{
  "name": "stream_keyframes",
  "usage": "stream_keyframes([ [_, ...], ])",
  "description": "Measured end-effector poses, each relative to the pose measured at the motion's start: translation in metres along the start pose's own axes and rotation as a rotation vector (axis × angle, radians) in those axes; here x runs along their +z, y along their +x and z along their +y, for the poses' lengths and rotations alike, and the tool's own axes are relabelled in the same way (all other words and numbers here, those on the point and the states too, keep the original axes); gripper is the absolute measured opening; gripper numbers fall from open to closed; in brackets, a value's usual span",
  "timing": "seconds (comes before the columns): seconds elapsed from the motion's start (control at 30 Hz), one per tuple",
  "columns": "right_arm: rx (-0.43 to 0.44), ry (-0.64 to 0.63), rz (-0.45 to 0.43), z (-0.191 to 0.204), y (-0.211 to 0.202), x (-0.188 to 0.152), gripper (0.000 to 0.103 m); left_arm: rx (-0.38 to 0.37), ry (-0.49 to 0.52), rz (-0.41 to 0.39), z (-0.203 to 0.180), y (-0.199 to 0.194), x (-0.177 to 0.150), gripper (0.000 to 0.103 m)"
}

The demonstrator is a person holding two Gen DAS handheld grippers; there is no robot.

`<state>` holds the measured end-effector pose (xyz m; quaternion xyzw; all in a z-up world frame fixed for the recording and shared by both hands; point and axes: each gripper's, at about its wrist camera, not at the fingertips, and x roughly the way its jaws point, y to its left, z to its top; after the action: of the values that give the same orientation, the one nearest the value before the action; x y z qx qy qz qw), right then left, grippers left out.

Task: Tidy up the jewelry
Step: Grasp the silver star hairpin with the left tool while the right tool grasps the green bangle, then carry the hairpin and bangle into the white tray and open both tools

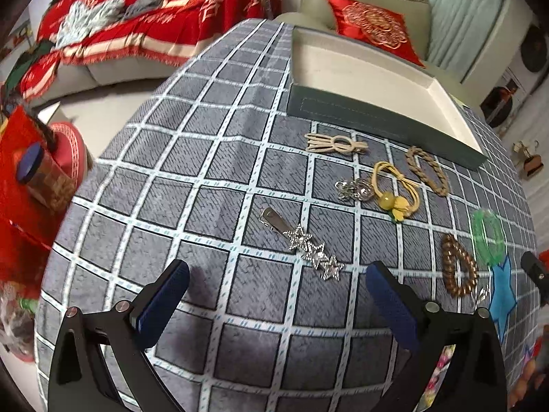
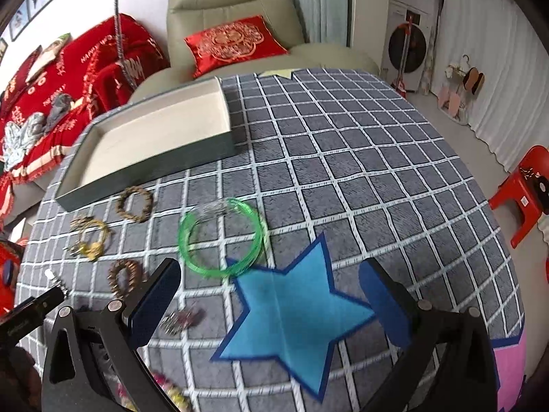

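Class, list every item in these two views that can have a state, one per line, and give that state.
Left gripper: open, holding nothing.
Right gripper: open, holding nothing.
Jewelry box: no lid on it; the part in view is empty.
Star hair clip: lying flat on the tablecloth.
Green bangle: flat on the cloth, its near edge overlapping the blue star.
Yellow hair tie: loose on the cloth.

Grey tablecloth [image 2: 360, 158] checked in white; green bangle [image 2: 221, 237]; blue star [image 2: 295, 322]; red cushion [image 2: 233, 43].
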<state>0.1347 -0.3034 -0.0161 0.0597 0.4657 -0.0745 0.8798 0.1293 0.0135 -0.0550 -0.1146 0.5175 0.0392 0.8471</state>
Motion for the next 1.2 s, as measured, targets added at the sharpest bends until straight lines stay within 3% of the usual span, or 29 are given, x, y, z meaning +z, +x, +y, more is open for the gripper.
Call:
stream_keyframes([
  [0.2,-0.015,-0.002,0.049,0.002,0.026,0.008,0.103,0.042,-0.002,-0.009,-0.007,0.007,0.007,0.103],
  [0.33,-0.01,-0.012,0.083,0.005,0.039,0.008,0.095,0.088,0.049,-0.036,-0.014,0.011,0.008,0.098],
  [0.4,-0.005,-0.014,0.105,0.006,0.045,0.006,0.081,0.083,0.065,-0.053,-0.015,0.009,0.007,0.088],
  [0.47,-0.022,-0.039,0.096,0.009,0.045,0.006,0.077,0.075,0.08,-0.059,-0.016,0.008,0.008,0.081],
  [0.53,-0.019,-0.048,0.094,0.012,0.045,0.005,0.071,0.066,0.11,-0.077,-0.017,0.006,0.007,0.065],
  [0.57,-0.018,-0.05,0.092,0.012,0.044,0.004,0.067,0.063,0.124,-0.085,-0.018,0.006,0.008,0.051],
  [0.63,-0.019,-0.055,0.088,0.013,0.041,0.005,0.045,0.043,0.159,-0.092,-0.02,0.005,0.009,0.039],
  [0.67,-0.013,-0.056,0.088,0.013,0.041,0.005,0.038,0.026,0.181,-0.095,-0.02,0.005,0.009,0.039],
  [0.73,0.001,-0.056,0.091,0.013,0.039,0.006,0.012,-0.02,0.194,-0.098,-0.018,0.003,0.007,0.039],
  [0.93,0.061,0.012,0.084,0.004,0.032,0.005,0.008,-0.139,0.221,-0.093,-0.008,-0.007,0.009,0.039],
  [1.2,0.114,-0.002,0.051,0.01,0.009,0.019,0.008,-0.199,0.257,-0.129,-0.006,-0.028,0.023,0.039],
])
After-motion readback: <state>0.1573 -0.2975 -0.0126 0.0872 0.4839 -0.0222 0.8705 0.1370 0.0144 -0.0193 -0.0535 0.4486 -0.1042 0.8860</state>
